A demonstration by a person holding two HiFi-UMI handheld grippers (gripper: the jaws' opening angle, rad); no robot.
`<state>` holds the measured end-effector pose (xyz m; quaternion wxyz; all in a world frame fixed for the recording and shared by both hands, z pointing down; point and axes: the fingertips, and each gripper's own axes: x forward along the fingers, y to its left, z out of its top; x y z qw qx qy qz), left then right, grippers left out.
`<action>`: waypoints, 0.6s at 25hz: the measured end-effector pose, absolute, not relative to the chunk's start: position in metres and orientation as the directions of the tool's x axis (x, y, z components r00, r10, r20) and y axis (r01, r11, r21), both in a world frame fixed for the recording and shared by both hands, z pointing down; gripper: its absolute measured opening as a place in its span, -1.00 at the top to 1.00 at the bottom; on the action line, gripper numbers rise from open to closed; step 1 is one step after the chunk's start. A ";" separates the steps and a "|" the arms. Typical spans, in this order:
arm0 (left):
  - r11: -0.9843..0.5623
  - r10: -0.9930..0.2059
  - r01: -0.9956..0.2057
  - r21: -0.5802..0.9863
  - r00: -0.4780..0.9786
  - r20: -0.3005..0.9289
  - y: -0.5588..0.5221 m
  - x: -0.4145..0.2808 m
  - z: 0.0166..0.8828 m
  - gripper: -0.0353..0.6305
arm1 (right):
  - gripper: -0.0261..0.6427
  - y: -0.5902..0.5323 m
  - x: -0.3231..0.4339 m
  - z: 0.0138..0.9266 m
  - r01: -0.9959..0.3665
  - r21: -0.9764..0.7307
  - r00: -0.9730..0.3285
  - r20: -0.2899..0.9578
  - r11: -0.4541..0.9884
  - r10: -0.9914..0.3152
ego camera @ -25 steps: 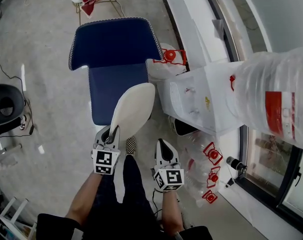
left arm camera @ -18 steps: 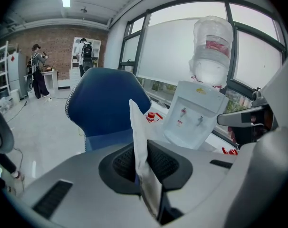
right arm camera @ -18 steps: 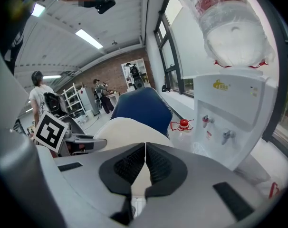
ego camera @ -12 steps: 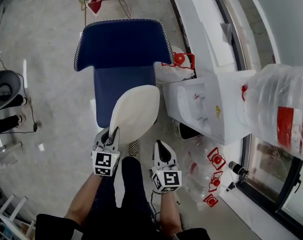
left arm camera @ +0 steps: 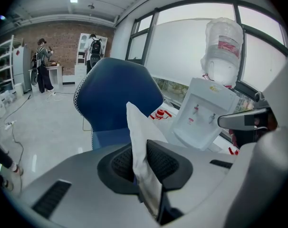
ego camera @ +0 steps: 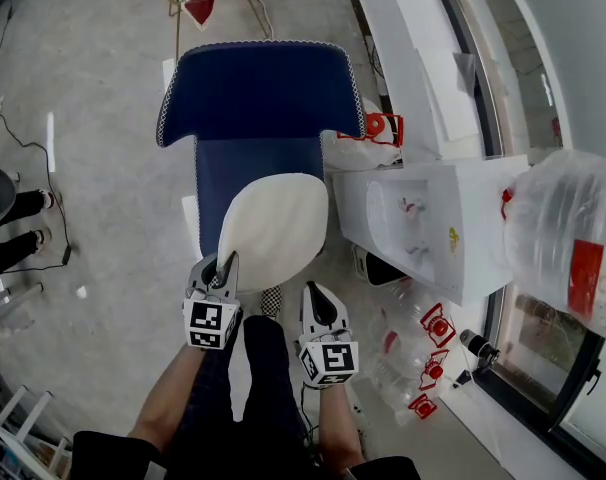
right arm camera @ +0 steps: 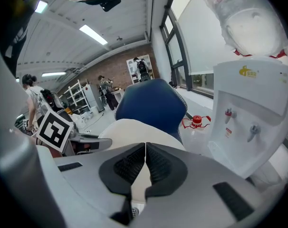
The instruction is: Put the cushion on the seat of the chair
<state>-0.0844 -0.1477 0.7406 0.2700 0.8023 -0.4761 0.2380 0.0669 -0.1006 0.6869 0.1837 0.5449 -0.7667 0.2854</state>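
A blue chair stands ahead, its backrest [ego camera: 258, 83] at the far end and its seat [ego camera: 253, 168] nearer me. A white oval cushion [ego camera: 273, 228] hangs over the seat's front part, tilted. My left gripper [ego camera: 223, 268] is shut on the cushion's near edge. In the left gripper view the white fabric [left arm camera: 137, 127] is pinched between the pads of that gripper [left arm camera: 139, 160], with the chair [left arm camera: 115, 94] behind. My right gripper [ego camera: 318, 303] is to the right of the cushion's near edge, shut with nothing held. In the right gripper view its jaws [right arm camera: 145, 163] meet, and the cushion [right arm camera: 134, 129] lies beyond them.
A white water dispenser [ego camera: 433, 218] with a big clear bottle [ego camera: 573, 258] stands right beside the chair. Several clear bottles with red caps [ego camera: 413, 348] lie on the floor at the right. Someone's legs [ego camera: 8, 238] show at the left edge. My own leg and checkered shoe [ego camera: 271, 298] are below the cushion.
Both grippers have moved forward and down toward the chair. The cushion went with the left one and now shows a broader face over the seat.
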 end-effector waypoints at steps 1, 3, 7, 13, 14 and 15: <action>-0.399 -0.635 -0.894 0.206 0.431 0.640 -0.150 -0.087 0.743 0.76 | 0.83 -0.103 0.065 0.689 -0.940 -0.238 -0.341 0.593 0.245 -0.729; -0.391 -0.635 -0.897 0.206 0.426 0.645 -0.153 -0.092 0.750 0.76 | 0.83 -0.107 0.060 0.694 -0.938 -0.240 -0.346 0.594 0.250 -0.727; -0.367 -0.641 -0.907 0.204 0.406 0.652 -0.158 -0.106 0.765 0.75 | 0.83 -0.115 0.049 0.704 -0.933 -0.248 -0.358 0.594 0.260 -0.720; -0.340 -0.645 -0.919 0.200 0.383 0.661 -0.166 -0.121 0.788 0.73 | 0.83 -0.120 0.037 0.725 -0.925 -0.258 -0.379 0.604 0.278 -0.701; -0.336 -0.646 -0.920 0.199 0.379 0.663 -0.168 -0.123 0.792 0.73 | 0.83 -0.121 0.035 0.730 -0.924 -0.260 -0.381 0.607 0.279 -0.698; -0.333 -0.646 -0.922 0.198 0.376 0.664 -0.169 -0.126 0.797 0.73 | 0.83 -0.122 0.033 0.734 -0.923 -0.262 -0.384 0.609 0.281 -0.694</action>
